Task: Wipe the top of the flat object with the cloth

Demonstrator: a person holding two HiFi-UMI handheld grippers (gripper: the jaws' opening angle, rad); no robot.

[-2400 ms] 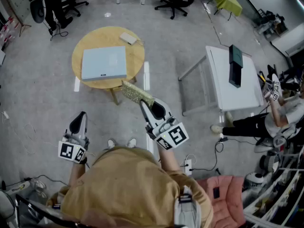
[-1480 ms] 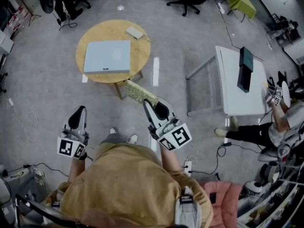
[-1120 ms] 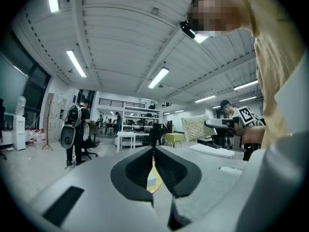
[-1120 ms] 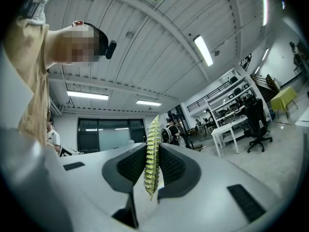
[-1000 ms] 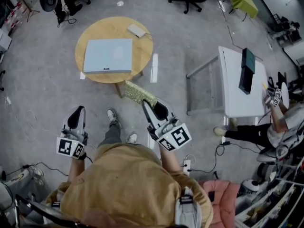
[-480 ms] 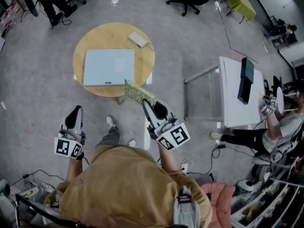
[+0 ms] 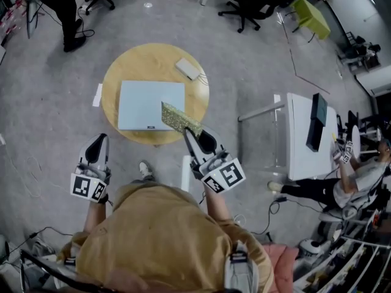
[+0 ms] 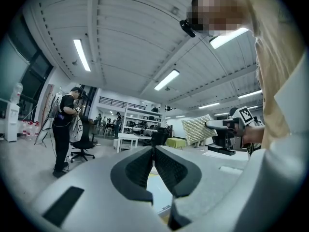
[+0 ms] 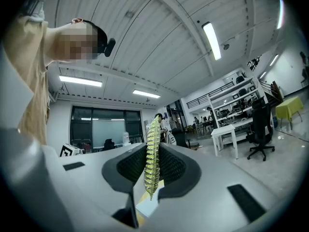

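Closer than half a second ago, the round wooden table (image 7: 116,72) has come down toward the grippers in the head view. The cloth's far end, which then reached only the table's near edge, now overlaps the flat object.

The right gripper (image 7: 195,135) has its jaws pressed onto the cloth (image 7: 179,118), a knobbly yellow-green pad that juts out ahead of them. In the right gripper view the pad stands edge-on between the ribbed pads (image 9: 133,167).

The flat object (image 7: 143,105) is a pale blue rectangular slab lying flat on the table's middle, nearer the near edge. Seen from above, the cloth's free end covers the slab's near right corner. Whether it touches the surface or hangs over it cannot be told. Both gripper views tilt up toward the ceiling and catch only a sliver of pale blue below the jaws.

The left gripper (image 7: 99,142) has its jaws pressed together with nothing between them. It is held off the table's near left edge, well apart from the slab.

A small white device (image 7: 188,68) lies by the table's far right edge. To the right stands a white desk (image 7: 299,157) with a dark oblong thing (image 7: 316,119) on it. A seated person (image 7: 360,176) is cut off by the picture's right border, and a standing person (image 7: 61,8) by the top left.
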